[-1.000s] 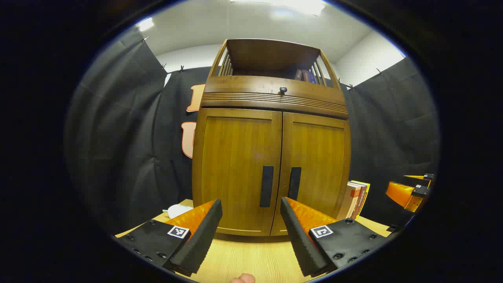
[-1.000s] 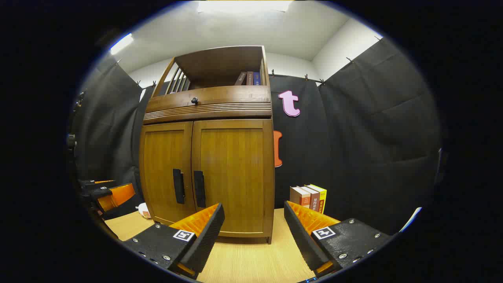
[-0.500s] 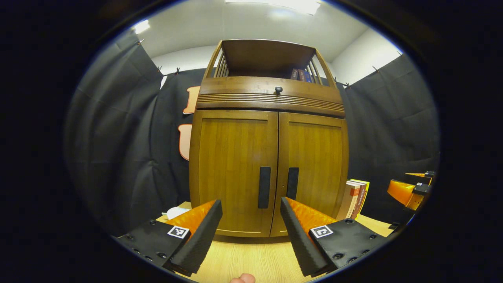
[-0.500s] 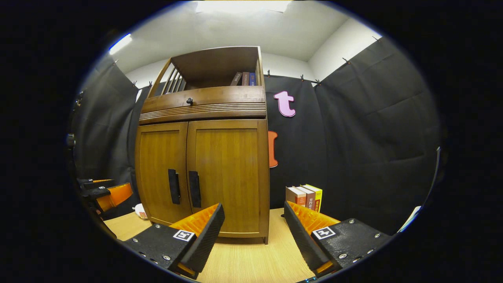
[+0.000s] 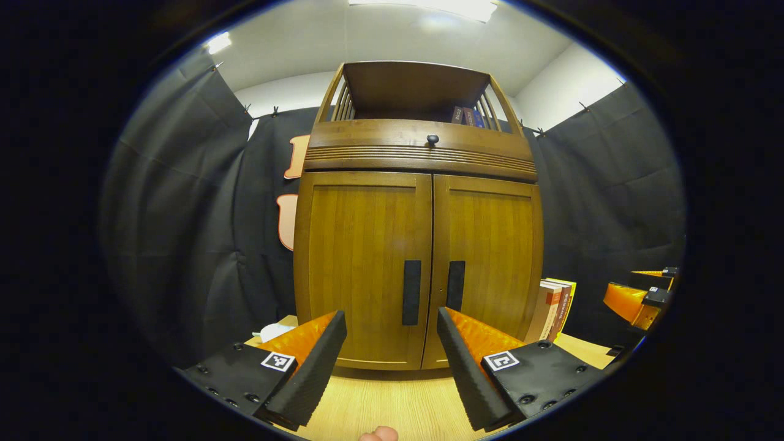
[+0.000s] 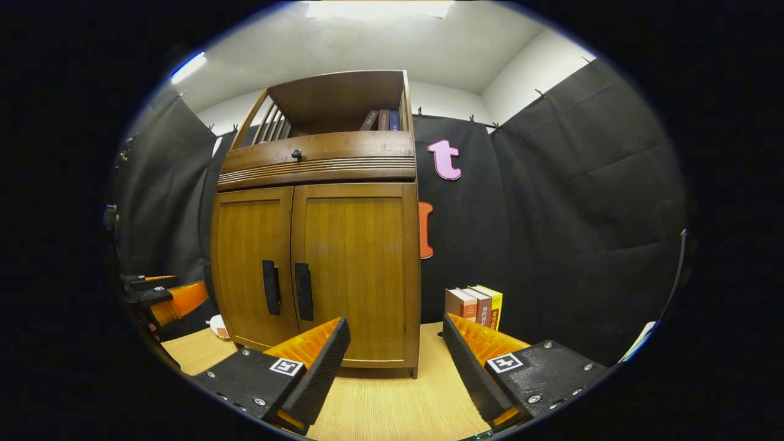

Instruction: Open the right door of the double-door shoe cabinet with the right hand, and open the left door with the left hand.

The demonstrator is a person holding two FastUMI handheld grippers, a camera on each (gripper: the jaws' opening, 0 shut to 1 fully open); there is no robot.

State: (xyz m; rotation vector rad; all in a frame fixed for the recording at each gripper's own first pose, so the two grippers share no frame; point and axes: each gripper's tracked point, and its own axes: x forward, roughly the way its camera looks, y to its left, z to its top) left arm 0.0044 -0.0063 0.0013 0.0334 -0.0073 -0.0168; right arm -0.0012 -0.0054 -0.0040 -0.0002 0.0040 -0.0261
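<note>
A pale wooden tabletop (image 5: 392, 404) runs under both grippers, and black cloth (image 6: 582, 214) hangs around the booth below a white ceiling with bright lights. In the left gripper view the left gripper (image 5: 392, 367) has its fingers spread wide with nothing between them, and a fingertip (image 5: 378, 435) of the person shows at the bottom edge. Straight beyond it, apart from the fingers, stands the wooden shoe cabinet (image 5: 416, 159) on the tabletop, both doors closed: the left door (image 5: 361, 245) and the right door (image 5: 490, 245) meet at the middle, each with a dark upright handle beside the seam. In the right gripper view the right gripper (image 6: 395, 373) is likewise spread wide and holds nothing; the cabinet sits ahead and to its left, not touched. The left gripper shows at the far left of that view, the right gripper at the far right of the left gripper view. A small white object (image 5: 275, 331) lies on the table by the cabinet's left side. A few upright books (image 6: 474, 306) stand just right of the cabinet against the cloth. Above the doors is a drawer front with a dark knob (image 5: 432, 139), and the open railed shelf on top holds several more books (image 6: 383, 120) at its right end.
</note>
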